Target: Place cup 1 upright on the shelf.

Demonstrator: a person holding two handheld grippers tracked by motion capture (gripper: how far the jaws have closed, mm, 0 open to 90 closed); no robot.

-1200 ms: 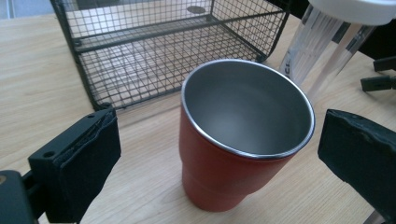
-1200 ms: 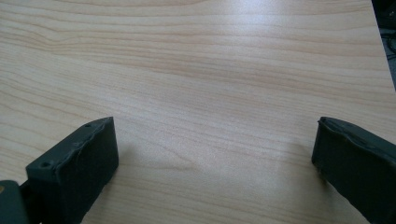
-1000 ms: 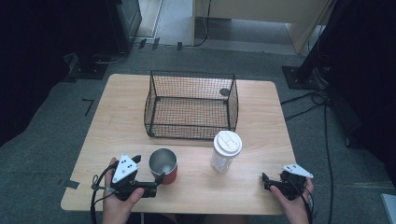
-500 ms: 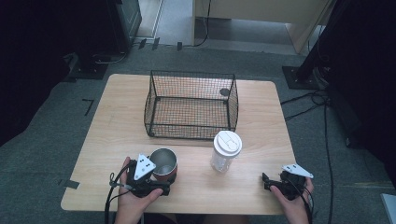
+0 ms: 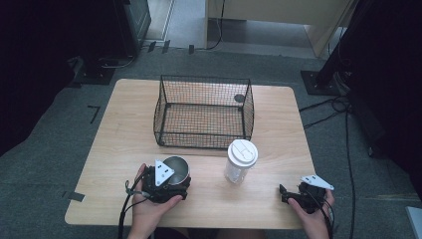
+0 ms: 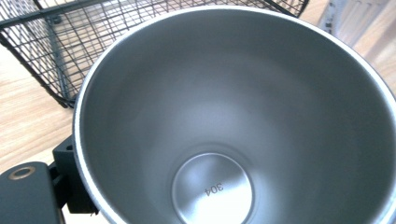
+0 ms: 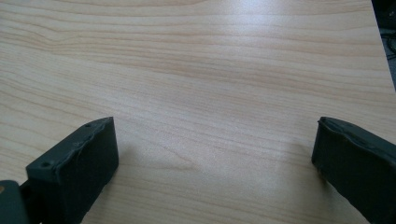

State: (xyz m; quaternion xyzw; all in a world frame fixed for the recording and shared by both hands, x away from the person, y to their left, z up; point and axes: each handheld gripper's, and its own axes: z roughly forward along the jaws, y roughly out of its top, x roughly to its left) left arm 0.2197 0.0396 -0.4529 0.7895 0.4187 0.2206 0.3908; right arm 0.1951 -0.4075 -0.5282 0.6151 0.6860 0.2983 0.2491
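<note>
A stainless steel cup [image 5: 176,167] stands on the wooden table [image 5: 124,144] near its front left. My left gripper [image 5: 173,183] has closed in on the cup from the front, a hand holding it. In the left gripper view I look down into the steel cup [image 6: 219,121], and one black finger [image 6: 70,186] lies against its outer wall; the other is hidden. My right gripper [image 5: 285,194] rests low at the front right, and in its own view the right gripper [image 7: 215,149] stands open over bare wood with nothing between the fingers.
A clear plastic cup with a white lid [image 5: 241,160] stands right of the steel cup. Behind both sits a black wire basket [image 5: 204,112], with a small dark round object near its back right corner. The basket's mesh [image 6: 51,42] is close behind the steel cup.
My left gripper has slid right, from beside the steel cup to around it. The right gripper has stayed in place.
</note>
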